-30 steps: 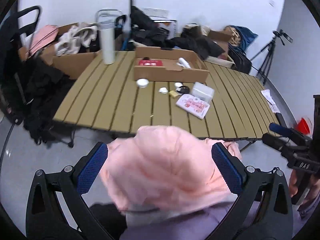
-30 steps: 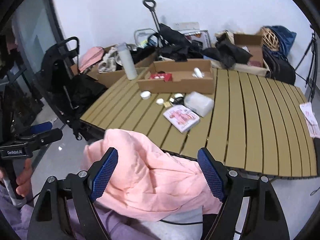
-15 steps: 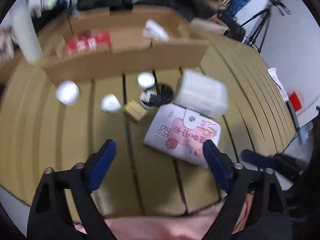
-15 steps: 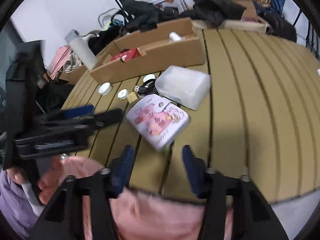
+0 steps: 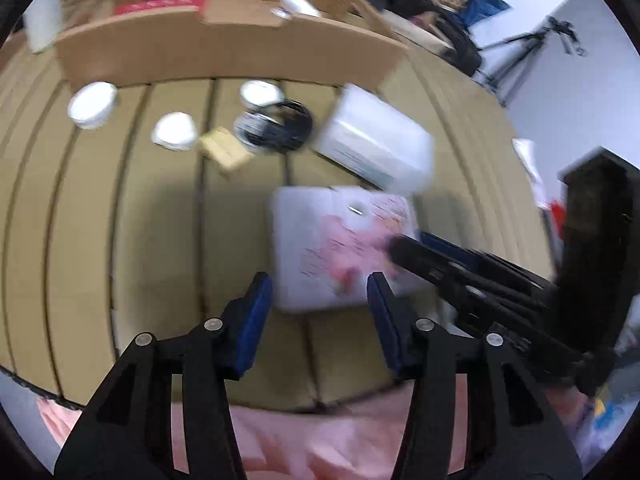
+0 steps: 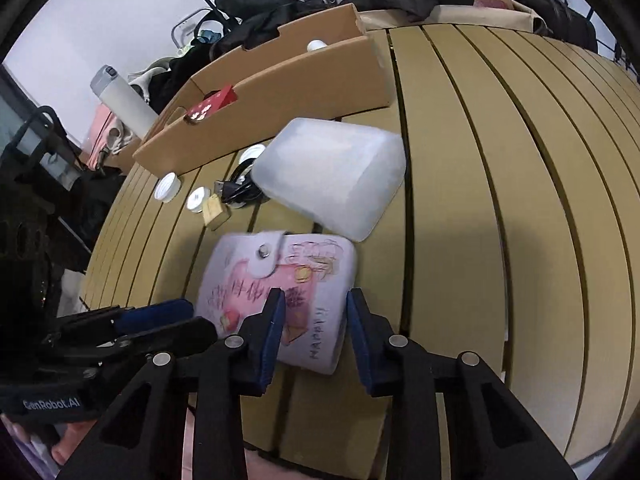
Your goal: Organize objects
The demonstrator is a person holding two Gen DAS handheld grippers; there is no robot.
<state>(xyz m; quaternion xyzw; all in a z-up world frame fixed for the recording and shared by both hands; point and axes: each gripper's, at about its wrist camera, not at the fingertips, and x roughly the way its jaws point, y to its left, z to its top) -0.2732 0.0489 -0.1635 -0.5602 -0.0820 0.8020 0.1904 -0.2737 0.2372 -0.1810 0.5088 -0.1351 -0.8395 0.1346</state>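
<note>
A white and pink snap wallet [image 6: 280, 280] lies flat on the slatted table [image 6: 500, 220]; it also shows blurred in the left wrist view [image 5: 340, 240]. My right gripper [image 6: 314, 320] is open with its fingers over the wallet's near edge. My left gripper [image 5: 320, 296] is open just short of the wallet's near side. The right gripper [image 5: 404, 250] reaches in from the right there. A frosted plastic box [image 6: 332, 176] sits behind the wallet. A long cardboard box [image 6: 280, 92] holds a red packet [image 6: 210, 106].
Small white lids [image 6: 168, 186], a tan block [image 6: 214, 210] and a black cable [image 6: 236, 190] lie left of the plastic box. A white bottle [image 6: 122, 100] stands at the far left. Pink cloth [image 5: 320, 440] hangs below the table's front edge. Bags and a tripod [image 5: 520, 52] stand behind.
Both grippers have moved forward and down from above the pink cloth to the wallet. Their jaws have narrowed but stay open.
</note>
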